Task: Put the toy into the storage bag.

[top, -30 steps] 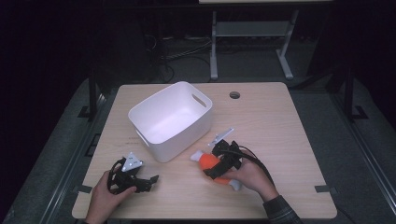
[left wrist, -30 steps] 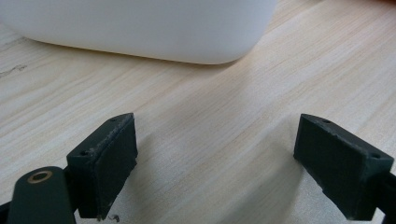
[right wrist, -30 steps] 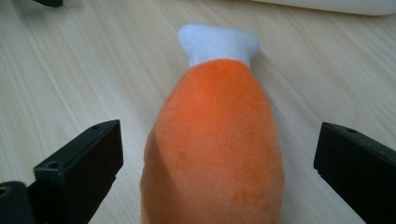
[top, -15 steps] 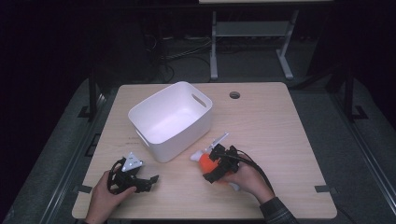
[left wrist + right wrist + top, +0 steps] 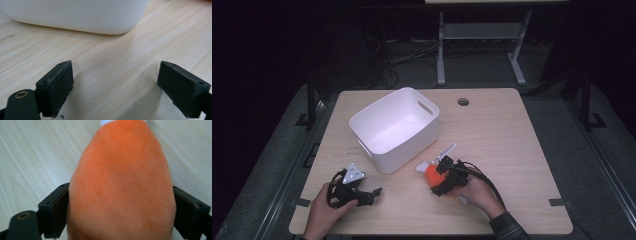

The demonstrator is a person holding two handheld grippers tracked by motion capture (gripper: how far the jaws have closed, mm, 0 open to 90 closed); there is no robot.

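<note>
The right gripper (image 5: 435, 175) has its jaws on either side of an orange plush toy (image 5: 122, 182) with a white tip (image 5: 422, 164), and they have just been closing on it. In the right gripper view both pads meet the fabric flanks, so I read it as grasping the toy, though lightly.

The toy lies on the wooden table (image 5: 512, 135), just beside the white plastic bin (image 5: 394, 127), at about 5 o'clock from it. The left gripper (image 5: 369, 192) rests on the table at the bin's 7 o'clock, jaws spread wide with nothing between them.

Likely risks from here:
- The toy is soft and rounded, wider than the pads. A shallow pinch may only squeeze the fabric, so the toy could slip out forward on the lift.
- The bin wall stands close at the toy's 11 o'clock. A low carry toward the bin could knock its rim and shove the light bin across the table.
- The white tip hangs beyond the jaws and may catch on the rim.
- The cable trailing from the right gripper could drag on the table edge and tug the hand off line.
</note>
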